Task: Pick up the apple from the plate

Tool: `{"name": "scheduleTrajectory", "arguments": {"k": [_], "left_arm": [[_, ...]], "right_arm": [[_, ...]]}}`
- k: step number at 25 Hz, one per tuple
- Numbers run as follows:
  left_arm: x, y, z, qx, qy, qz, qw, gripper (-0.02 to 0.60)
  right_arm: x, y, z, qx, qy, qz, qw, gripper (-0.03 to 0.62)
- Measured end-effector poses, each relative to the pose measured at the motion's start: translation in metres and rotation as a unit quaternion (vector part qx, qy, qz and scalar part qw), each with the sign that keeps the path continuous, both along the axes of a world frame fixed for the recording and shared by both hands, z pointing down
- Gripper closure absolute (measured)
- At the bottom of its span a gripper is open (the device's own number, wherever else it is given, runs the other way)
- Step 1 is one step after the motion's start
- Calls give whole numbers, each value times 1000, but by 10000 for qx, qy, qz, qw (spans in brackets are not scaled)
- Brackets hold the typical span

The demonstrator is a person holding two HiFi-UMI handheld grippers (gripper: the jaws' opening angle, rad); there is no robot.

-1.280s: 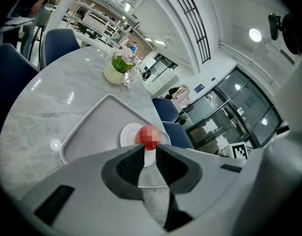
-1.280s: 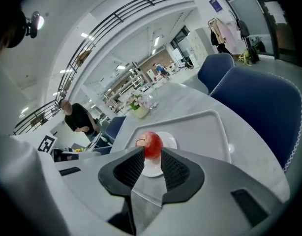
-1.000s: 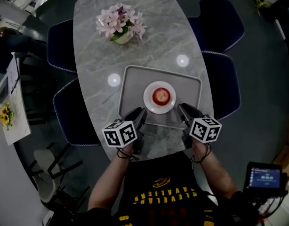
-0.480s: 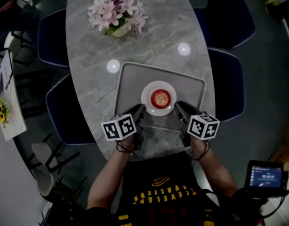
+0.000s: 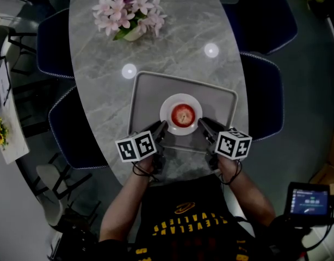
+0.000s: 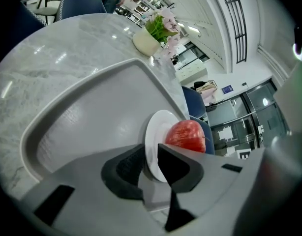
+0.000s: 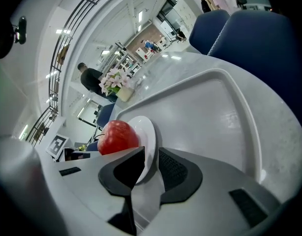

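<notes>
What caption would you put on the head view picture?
Left hand-held gripper and right hand-held gripper flank an apple on a plate.

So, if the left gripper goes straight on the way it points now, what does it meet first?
Most likely the rim of the round white plate, seen through the narrow gap between the jaws of the left gripper. The red apple lies just beyond, slightly to the right. Depth is unclear.
</notes>
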State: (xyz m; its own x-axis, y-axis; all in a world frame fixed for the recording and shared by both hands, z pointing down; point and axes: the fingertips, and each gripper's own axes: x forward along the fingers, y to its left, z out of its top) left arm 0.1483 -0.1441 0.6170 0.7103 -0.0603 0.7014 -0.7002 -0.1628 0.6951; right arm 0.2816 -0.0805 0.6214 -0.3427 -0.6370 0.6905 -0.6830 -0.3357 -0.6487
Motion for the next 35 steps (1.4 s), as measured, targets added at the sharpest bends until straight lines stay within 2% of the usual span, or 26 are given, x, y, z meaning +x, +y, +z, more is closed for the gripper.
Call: {"name": "scheduleTrajectory", "arguments": {"k": [8, 11, 14, 35], "left_arm": [[5, 4, 6, -264, -20, 18, 9996, 495], [3, 3, 8, -366, -41, -31, 9993, 537], [3, 1, 8, -435, 13, -87, 9990, 538], [-4, 4, -2, -381, 112, -310, 9987, 540]], "right_arm": [[-8, -9, 2, -27, -273, -16, 9996, 502], [-6, -8, 4, -100, -303, 26, 9995, 535], [-5, -9, 4, -107, -451, 137, 9988, 540], [-10, -11, -9, 36, -379, -75, 9992, 543]]}}
